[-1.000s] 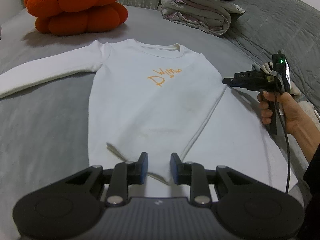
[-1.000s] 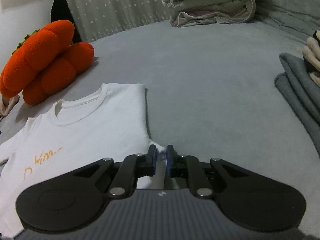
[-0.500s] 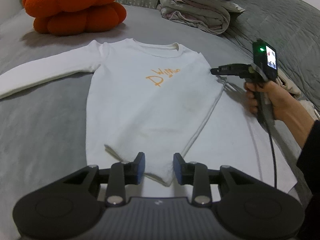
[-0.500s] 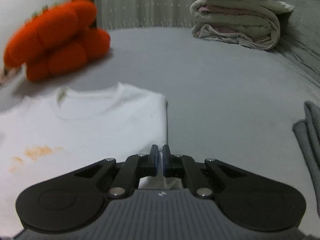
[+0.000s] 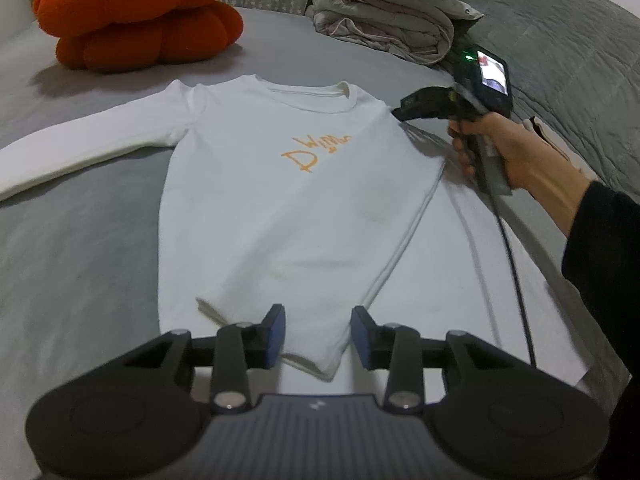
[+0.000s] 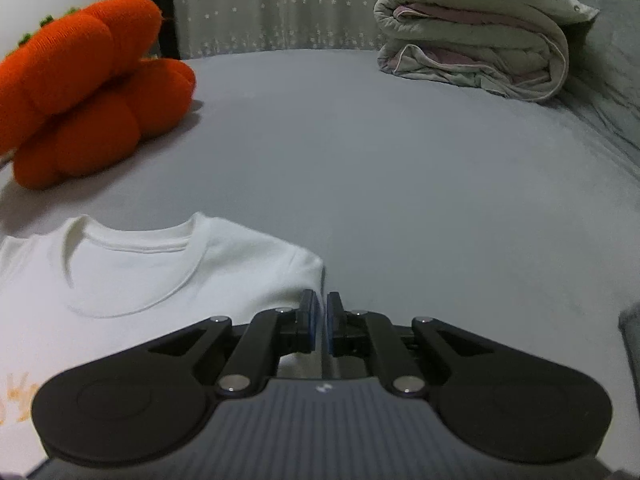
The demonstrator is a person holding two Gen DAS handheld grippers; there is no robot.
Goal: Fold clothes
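A white long-sleeved shirt point(image 5: 280, 200) with orange lettering lies flat on the grey bed, one sleeve stretched out to the left, the right sleeve folded down along the body. My left gripper point(image 5: 318, 334) is open, its fingers either side of the folded sleeve's cuff at the hem. My right gripper point(image 6: 319, 314) is nearly closed at the shirt's right shoulder corner point(image 6: 304, 268); whether cloth is pinched between the pads is unclear. It also shows in the left wrist view point(image 5: 400, 114), held by a hand at the shoulder.
An orange plush cushion point(image 5: 140, 12) sits at the back left of the bed. A folded quilt point(image 5: 392, 20) lies at the back right. A grey blanket point(image 5: 580, 60) covers the right side. Folded grey cloth point(image 6: 630, 340) lies at the far right.
My right gripper moved left and forward to the shirt's right shoulder and its jaws narrowed. My left gripper opened wider around the cuff at the hem.
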